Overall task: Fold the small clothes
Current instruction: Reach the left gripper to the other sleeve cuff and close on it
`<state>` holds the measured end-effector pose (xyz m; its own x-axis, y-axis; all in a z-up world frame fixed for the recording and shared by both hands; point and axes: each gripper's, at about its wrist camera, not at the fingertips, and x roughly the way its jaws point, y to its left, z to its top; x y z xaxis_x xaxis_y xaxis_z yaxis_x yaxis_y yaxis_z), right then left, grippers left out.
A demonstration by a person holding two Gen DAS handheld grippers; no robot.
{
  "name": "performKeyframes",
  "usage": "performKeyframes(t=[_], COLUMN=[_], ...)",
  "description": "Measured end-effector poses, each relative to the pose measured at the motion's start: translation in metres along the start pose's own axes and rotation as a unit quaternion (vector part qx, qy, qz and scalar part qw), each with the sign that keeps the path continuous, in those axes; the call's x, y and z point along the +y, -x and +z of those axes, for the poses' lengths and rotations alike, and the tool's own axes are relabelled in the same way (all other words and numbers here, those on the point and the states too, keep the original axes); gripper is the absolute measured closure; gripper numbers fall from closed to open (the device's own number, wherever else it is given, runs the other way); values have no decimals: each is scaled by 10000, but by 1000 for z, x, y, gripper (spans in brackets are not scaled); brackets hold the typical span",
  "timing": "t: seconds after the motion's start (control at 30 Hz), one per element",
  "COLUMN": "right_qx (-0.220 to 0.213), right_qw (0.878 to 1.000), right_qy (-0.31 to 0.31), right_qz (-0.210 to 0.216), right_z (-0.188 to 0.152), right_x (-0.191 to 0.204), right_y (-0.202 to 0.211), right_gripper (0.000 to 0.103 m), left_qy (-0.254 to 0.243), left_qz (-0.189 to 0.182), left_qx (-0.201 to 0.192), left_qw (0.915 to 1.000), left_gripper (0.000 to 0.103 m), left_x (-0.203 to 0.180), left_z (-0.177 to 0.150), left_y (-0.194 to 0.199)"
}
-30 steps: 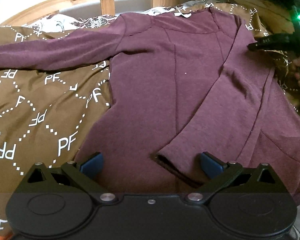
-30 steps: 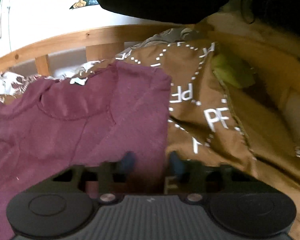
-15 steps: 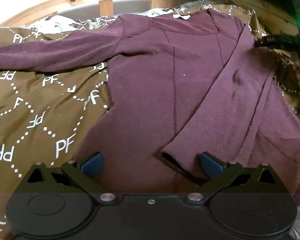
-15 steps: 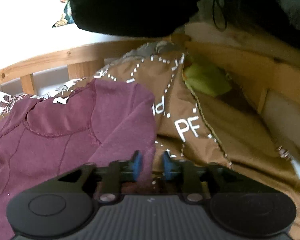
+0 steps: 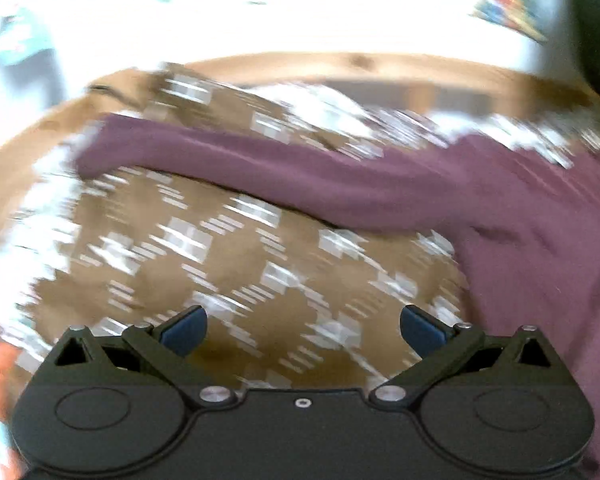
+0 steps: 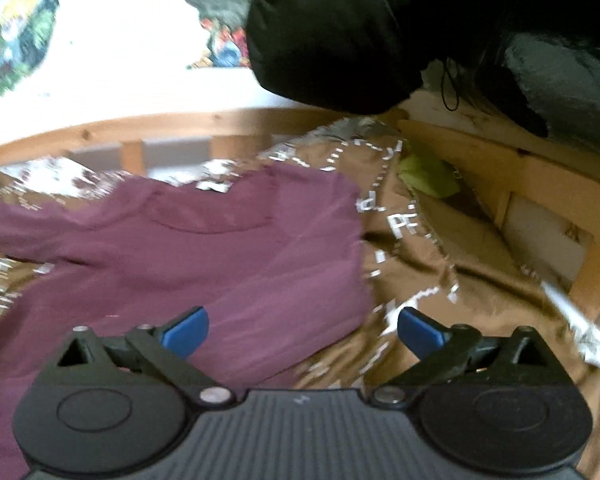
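A maroon long-sleeved top (image 6: 204,256) lies flat on a brown patterned bedspread (image 6: 452,280). Its unfolded sleeve (image 5: 260,176) stretches to the left in the blurred left wrist view, with the body (image 5: 548,248) at the right. My left gripper (image 5: 302,330) is open over bare bedspread, left of the body and below the sleeve, with nothing between its fingers. My right gripper (image 6: 302,330) has its jaws opening wide above the top's right edge; nothing is pinched between its blue pads.
A wooden bed frame (image 6: 180,128) runs along the back and the right side (image 6: 540,176). A yellow-green item (image 6: 428,176) sits in the far right corner. A person's dark sleeve (image 6: 332,32) hangs overhead. White patterned bedding (image 5: 500,128) shows by the headboard.
My right gripper opened and let go of the top's shoulder edge, then drew back. My left gripper swung left, off the top's body, and now looks at the spread-out sleeve.
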<state>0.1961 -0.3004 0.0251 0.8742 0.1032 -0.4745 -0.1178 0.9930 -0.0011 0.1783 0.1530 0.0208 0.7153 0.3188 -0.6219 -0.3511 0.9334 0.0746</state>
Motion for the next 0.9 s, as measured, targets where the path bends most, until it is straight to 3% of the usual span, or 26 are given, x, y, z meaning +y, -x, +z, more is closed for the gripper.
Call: performKeyframes(t=[0.1, 0.23, 0.3, 0.37, 0.43, 0.47, 0.53, 0.7, 0.8, 0.9], right_qx=[-84, -123, -285, -214, -188, -191, -172, -151, -119, -92], right_qw=[9991, 9973, 9964, 9956, 9957, 9958, 9960, 9964, 9966, 9966], right_qy=[-308, -201, -201, -241, -274, -260, -254, -230, -209, -199], right_qz=[274, 700, 775, 878, 860, 853, 836, 797, 787, 789], right_z=[-11, -22, -27, -31, -34, -36, -37, -41, -44, -45], right_x=[12, 29, 33, 33, 33, 33, 33, 34, 35, 35], right_y=[22, 24, 22, 16, 12, 11, 9, 6, 4, 3], right_gripper=[0, 0, 0, 0, 0, 0, 0, 0, 0, 0], left_qy=[-79, -1126, -1299, -1045, -779, -847, -1447, -2775, -3130, -3574], left_qz=[793, 1525, 1627, 1515, 1548, 1644, 1709, 1827, 1966, 1973], left_qx=[-402, -462, -328, -253, -439, -595, -783, -667, -605, -211], left_qw=[9960, 9808, 9775, 9826, 9839, 9809, 9715, 9408, 9272, 9126], left_gripper=[1, 1, 1, 1, 1, 1, 1, 6, 20, 61], left_x=[33, 62, 77, 98, 111, 112, 105, 77, 66, 56], left_z=[25, 53, 62, 74, 81, 82, 83, 78, 81, 85], left_y=[0, -13, -21, -26, -28, -29, -35, -57, -67, -79])
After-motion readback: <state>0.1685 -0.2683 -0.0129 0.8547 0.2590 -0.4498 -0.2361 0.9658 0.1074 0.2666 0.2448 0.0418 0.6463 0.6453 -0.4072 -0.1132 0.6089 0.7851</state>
